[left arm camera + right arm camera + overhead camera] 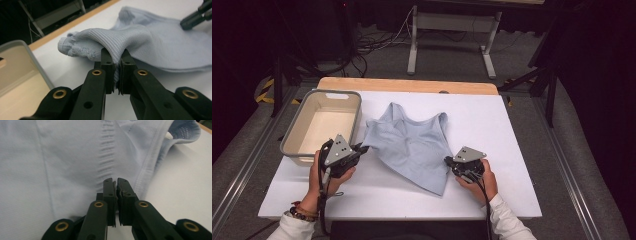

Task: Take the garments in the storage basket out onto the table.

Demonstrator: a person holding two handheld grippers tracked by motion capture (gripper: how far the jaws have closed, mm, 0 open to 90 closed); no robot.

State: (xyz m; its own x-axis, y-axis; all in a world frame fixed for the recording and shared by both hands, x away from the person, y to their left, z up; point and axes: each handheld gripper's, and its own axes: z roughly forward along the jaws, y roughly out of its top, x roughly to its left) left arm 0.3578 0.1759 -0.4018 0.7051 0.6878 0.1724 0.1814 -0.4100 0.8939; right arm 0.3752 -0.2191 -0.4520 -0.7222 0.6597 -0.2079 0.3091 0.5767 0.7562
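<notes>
1. Jaws of the left gripper (116,72) pinch a bunched fold of the pale blue ribbed fabric tank top (412,145); in the left gripper view the cloth is squeezed between the two black pads and humps up over them, so the grip looks firm enough to lift or drag that edge.
2. Jaws of the right gripper (116,192) stand nearly pressed together at the garment's opposite side, right beside its ribbed hem; whether any cloth lies between them I cannot tell.
3. Lying spread on the white table top (492,195), near its middle, the tank top has its straps pointing away from the person and its lower corner toward them.
4. Holding it at two opposite edges probably serves to keep the cloth taut, as for folding or carrying it flat.
5. Just left of the garment stands an open beige plastic tub with a grey rim (292,137), close by the left gripper; its nearness suggests it is where the top is meant to go.
</notes>
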